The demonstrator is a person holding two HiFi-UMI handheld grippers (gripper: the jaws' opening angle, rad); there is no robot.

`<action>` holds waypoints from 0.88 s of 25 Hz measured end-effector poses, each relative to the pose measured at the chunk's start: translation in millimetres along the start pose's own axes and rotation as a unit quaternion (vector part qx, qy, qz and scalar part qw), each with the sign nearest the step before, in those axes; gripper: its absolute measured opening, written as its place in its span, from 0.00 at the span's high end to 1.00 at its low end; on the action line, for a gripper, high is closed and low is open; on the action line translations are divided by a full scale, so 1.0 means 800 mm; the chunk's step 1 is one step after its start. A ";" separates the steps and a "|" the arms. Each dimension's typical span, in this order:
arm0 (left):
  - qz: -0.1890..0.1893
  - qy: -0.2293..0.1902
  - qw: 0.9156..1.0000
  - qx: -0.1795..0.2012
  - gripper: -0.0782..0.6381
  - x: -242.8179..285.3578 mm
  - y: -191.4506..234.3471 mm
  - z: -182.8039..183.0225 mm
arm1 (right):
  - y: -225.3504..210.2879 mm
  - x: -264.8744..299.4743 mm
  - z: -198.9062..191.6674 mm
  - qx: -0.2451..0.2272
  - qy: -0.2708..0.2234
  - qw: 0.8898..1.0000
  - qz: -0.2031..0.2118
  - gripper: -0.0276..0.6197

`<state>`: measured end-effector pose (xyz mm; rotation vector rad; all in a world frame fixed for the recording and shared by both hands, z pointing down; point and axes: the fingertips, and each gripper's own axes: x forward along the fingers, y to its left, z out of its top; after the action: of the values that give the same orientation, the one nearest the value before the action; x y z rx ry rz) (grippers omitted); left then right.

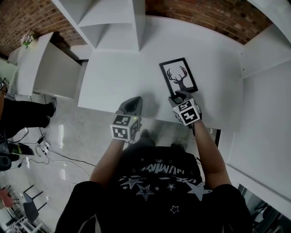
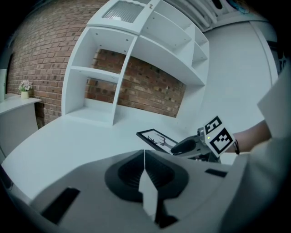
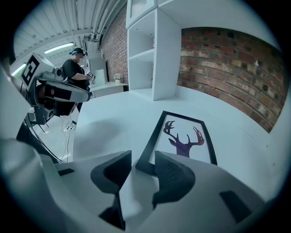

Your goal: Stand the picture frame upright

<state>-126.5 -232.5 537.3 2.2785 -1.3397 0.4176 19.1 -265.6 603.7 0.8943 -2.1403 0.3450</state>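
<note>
A black picture frame (image 1: 178, 76) with a deer-head silhouette lies flat on the white table (image 1: 113, 82), right of centre. My right gripper (image 1: 181, 96) is at the frame's near end, pointing steeply down. In the right gripper view, my right gripper (image 3: 143, 166) is open and the frame's (image 3: 186, 136) near left corner lies between the jaws, with a gap at the left pad. My left gripper (image 1: 133, 102) hovers over the table's front edge, left of the frame, with nothing in it. Seen from its own camera, my left gripper (image 2: 144, 157) is shut, and the frame (image 2: 157, 138) and right gripper (image 2: 188, 146) are ahead on the right.
A white shelf unit (image 1: 113, 22) stands at the back of the table against a brick wall (image 1: 204, 13). A side counter (image 1: 43, 63) on the left carries a small flower pot (image 1: 28, 40). A person (image 3: 75, 68) stands off to the left. Cables (image 1: 50, 150) lie on the floor.
</note>
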 end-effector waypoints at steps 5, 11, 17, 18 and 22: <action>-0.006 0.007 1.000 0.001 0.86 -0.002 0.006 -0.001 | 0.001 0.004 0.004 -0.002 0.010 1.000 -0.014 0.76; -0.006 0.007 1.000 0.001 0.86 -0.001 0.013 -0.002 | -0.006 0.009 0.002 0.032 0.006 0.999 -0.029 0.80; -0.008 0.010 1.000 0.002 0.86 -0.004 0.015 -0.006 | -0.005 0.008 0.004 0.081 0.005 0.996 -0.041 0.83; -0.008 0.010 1.000 0.003 0.86 -0.005 0.016 -0.007 | -0.004 0.008 0.005 0.087 0.006 0.995 -0.043 0.83; -0.010 0.014 1.000 0.005 0.86 -0.006 0.019 -0.010 | 0.004 0.010 0.007 0.113 0.008 0.992 -0.053 0.83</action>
<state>-142.3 -231.2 545.8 2.2841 -1.3024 0.4468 10.5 -270.2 606.0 1.1254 -2.0563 0.5475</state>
